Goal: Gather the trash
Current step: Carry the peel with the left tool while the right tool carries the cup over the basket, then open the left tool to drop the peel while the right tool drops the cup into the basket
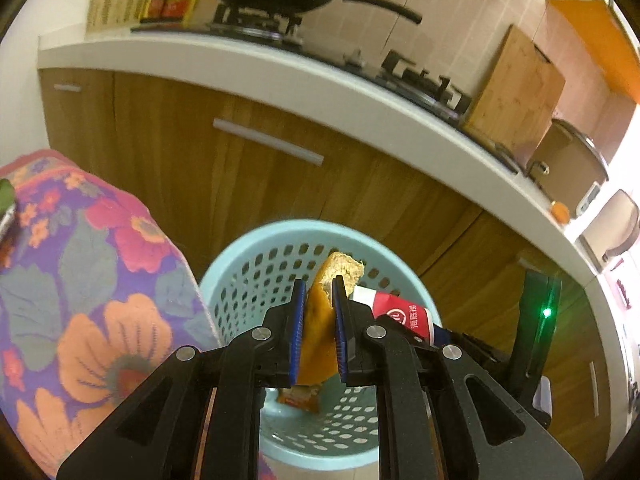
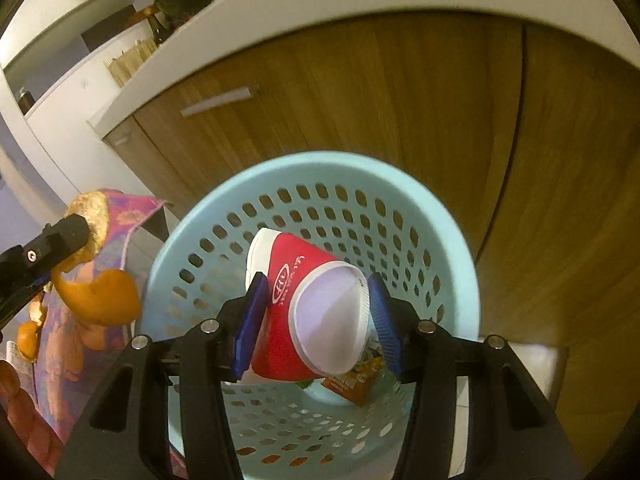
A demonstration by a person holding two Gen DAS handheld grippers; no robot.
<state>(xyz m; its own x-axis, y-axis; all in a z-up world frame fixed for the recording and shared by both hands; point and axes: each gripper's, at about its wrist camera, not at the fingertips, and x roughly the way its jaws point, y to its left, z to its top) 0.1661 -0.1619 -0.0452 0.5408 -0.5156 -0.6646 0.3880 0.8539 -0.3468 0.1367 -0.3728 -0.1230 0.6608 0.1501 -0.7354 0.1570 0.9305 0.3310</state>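
Both your loads hang over the blue basket [image 2: 192, 248]. Your left tongs [image 1: 316, 332] pinch the orange peel [image 1: 316, 344] above its left rim; your right tongs [image 2: 316, 320] sit half spread around the tilted red paper cup [image 2: 304, 300], directly above the basket's middle.

The mouth of the pale blue basket [image 2: 460, 248] stands open below both tongs, with only a wrapper [image 2: 348, 390] lying at its bottom. The wooden cabinet doors [image 1: 240, 168] rise close behind it, and the flowered cloth [image 1: 100, 280] hangs just beside its left rim.
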